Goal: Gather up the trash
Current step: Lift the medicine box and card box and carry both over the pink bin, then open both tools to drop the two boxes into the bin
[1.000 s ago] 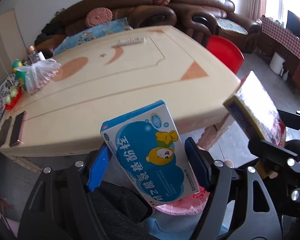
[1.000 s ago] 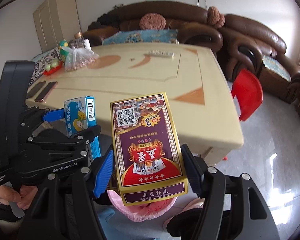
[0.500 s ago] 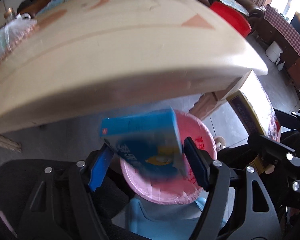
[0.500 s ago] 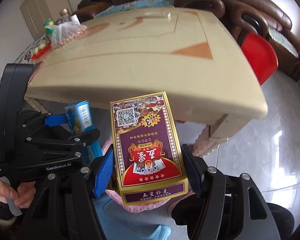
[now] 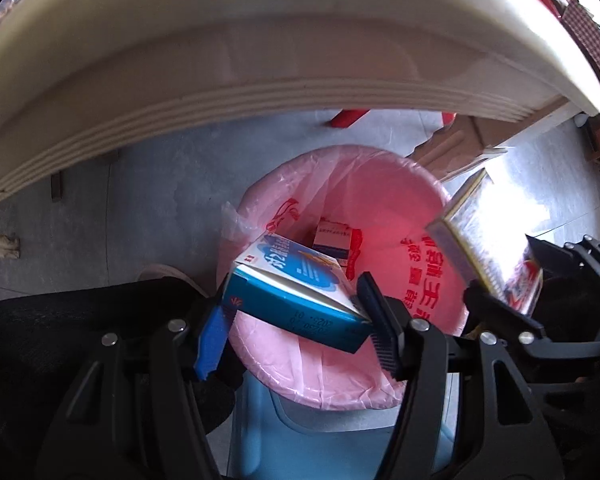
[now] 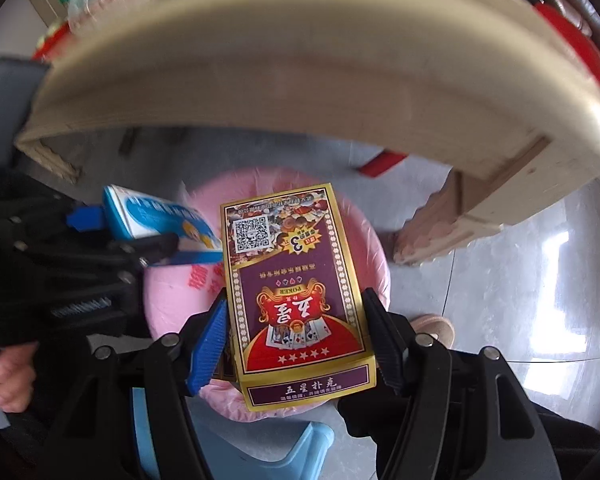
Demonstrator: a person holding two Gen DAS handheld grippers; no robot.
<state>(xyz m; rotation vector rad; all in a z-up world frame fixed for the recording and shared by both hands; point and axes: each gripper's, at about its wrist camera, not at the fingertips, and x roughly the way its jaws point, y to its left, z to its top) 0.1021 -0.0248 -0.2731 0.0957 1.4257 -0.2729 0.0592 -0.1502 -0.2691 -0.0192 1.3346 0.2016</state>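
Both grippers point down over the pink-lined trash bin (image 5: 380, 208) for the drop. Left gripper (image 5: 292, 320), jaws just closing, pinches the tilted blue cardboard medicine box (image 5: 296, 300); right gripper (image 6: 296, 344) clamps the purple-and-gold playing-card box (image 6: 296, 292).

A lived-in home: a cream table (image 5: 260, 52) over grey floor tiles (image 6: 500, 280), a bin lined with a pink bag (image 5: 380, 208), a red plastic chair (image 6: 572, 40) and brown leather seating behind.
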